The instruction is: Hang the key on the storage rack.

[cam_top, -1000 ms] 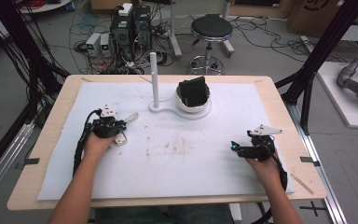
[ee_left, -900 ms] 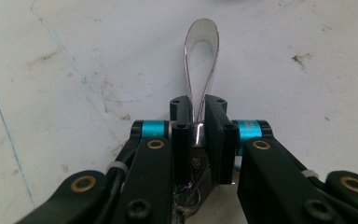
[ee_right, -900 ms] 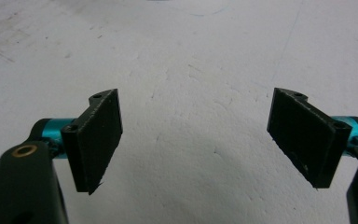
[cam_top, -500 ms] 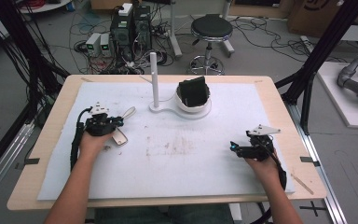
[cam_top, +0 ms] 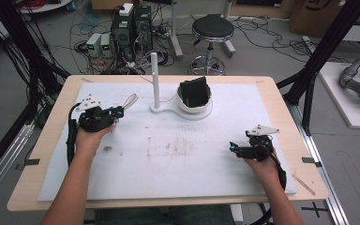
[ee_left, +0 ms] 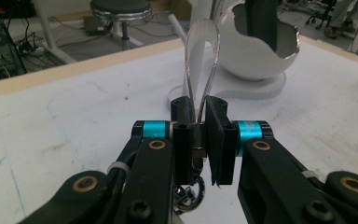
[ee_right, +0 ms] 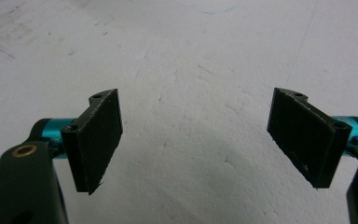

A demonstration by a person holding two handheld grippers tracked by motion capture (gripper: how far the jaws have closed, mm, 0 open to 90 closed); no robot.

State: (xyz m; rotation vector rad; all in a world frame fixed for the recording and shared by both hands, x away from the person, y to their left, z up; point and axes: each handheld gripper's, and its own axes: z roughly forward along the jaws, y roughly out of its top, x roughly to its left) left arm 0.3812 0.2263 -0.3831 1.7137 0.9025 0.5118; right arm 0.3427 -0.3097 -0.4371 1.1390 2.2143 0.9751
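Note:
My left gripper is shut on the base of a pale strap loop, which sticks out ahead of the jaws toward the white stand. A metal ring hangs under the pinch. The stand has an upright post and a white cup with a black block in it. My right gripper rests open on the right of the white mat, with nothing between its pads.
The mat covers most of a wooden table. Behind the far edge are a round stool and computer boxes with cables. Black frame posts stand at both sides.
The left gripper has shifted a little away from the person with the strap, whose loop now points toward the stand. The right gripper has not moved.

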